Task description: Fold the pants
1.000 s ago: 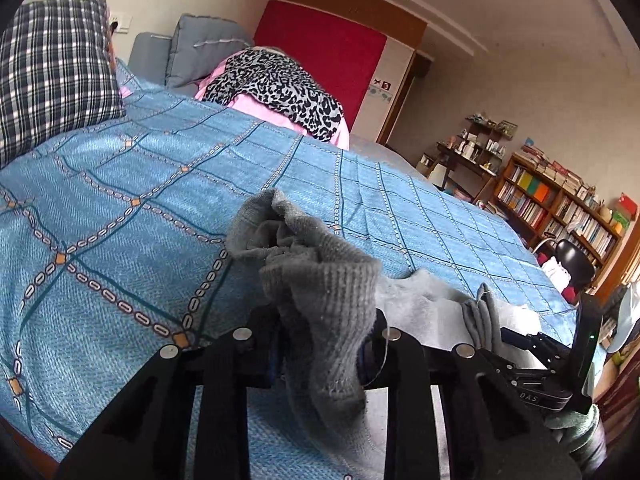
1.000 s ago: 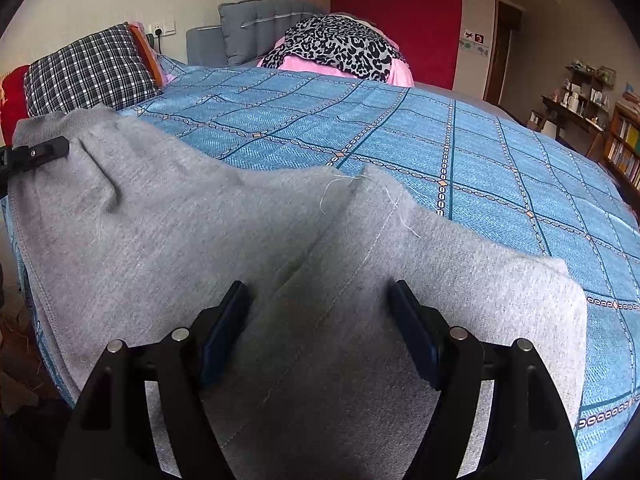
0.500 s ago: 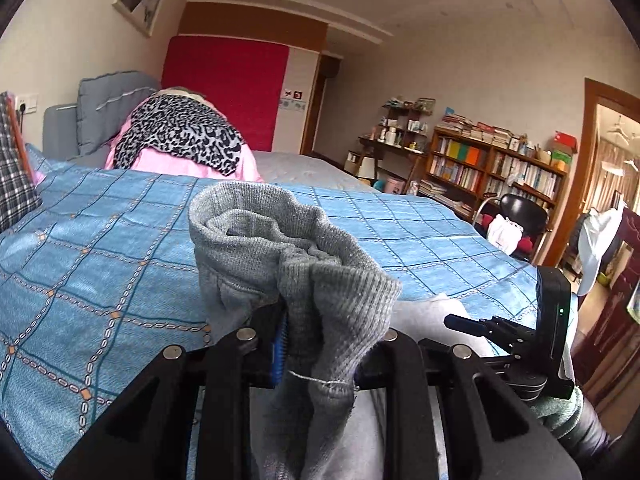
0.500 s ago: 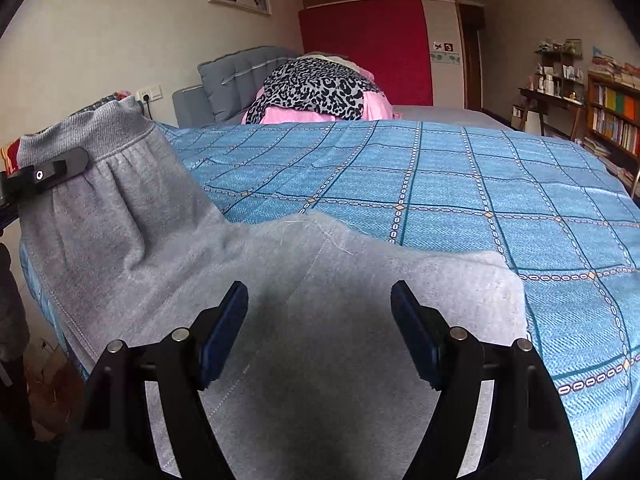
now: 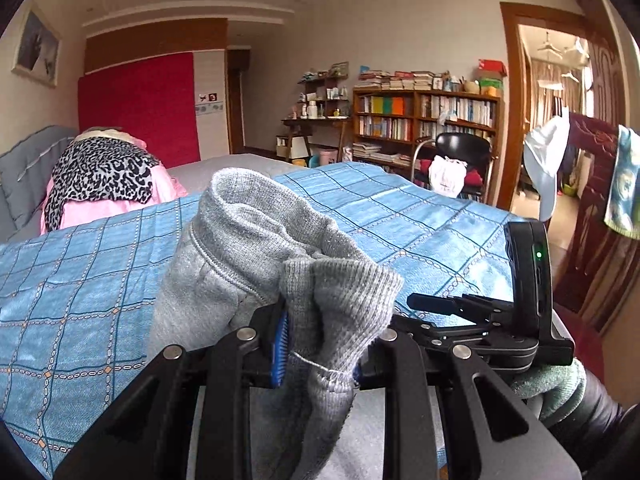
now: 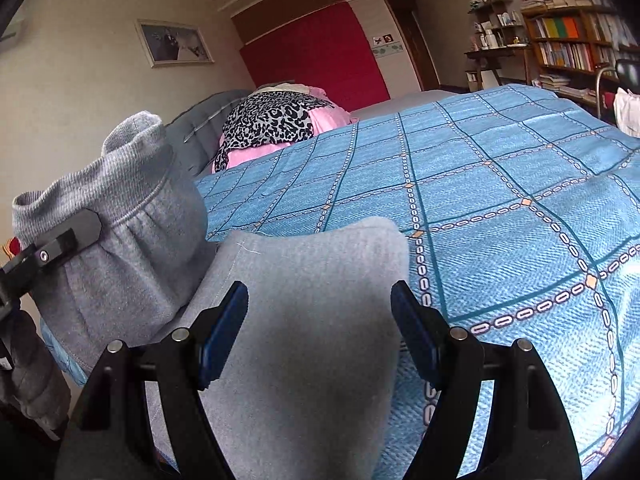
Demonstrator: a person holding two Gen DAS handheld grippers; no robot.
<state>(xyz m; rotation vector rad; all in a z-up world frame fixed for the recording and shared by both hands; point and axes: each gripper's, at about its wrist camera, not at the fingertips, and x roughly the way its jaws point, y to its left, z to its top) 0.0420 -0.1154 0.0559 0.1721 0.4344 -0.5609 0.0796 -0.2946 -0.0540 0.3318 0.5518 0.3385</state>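
Left gripper is clamped on the ribbed waistband of the grey pants, lower centre of frame, above the blue bed. Right gripper stands apart, jaws astride the pants' flat fabric without pressing it.

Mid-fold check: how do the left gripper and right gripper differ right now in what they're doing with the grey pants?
The left gripper is shut on the pants' ribbed waistband; the right gripper stands open, pads clear of the cloth. The left gripper holds its bunched part of the grey pants lifted off the blue bedspread; the right gripper only hovers over cloth lying flat. Both point across the bed.
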